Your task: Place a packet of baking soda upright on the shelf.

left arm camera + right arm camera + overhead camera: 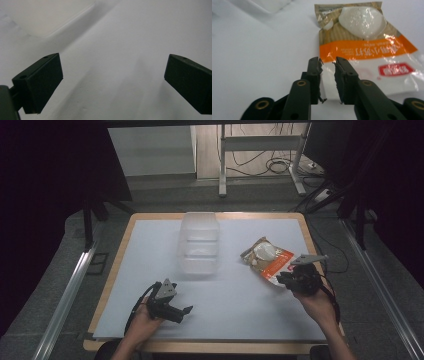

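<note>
- White tabletop (225,315) under everything.
- Clear plastic box (200,247) near far edge, centre.
- Glossy orange-and-white snack pouch (266,260) toward right edge.
- Right gripper (328,65): jaws nearly together, pinching pouch's near edge.
- Left gripper (175,307) near front edge: jaws spread, nothing between.

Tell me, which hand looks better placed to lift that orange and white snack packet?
Right. The right tool already has the packet's corner between its nearly closed jaws, while the left tool sits open, away from it.

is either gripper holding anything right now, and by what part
The right gripper is pinching the snack pouch at its bottom edge near a corner. The left gripper is open over the white table, holding nothing.
</note>
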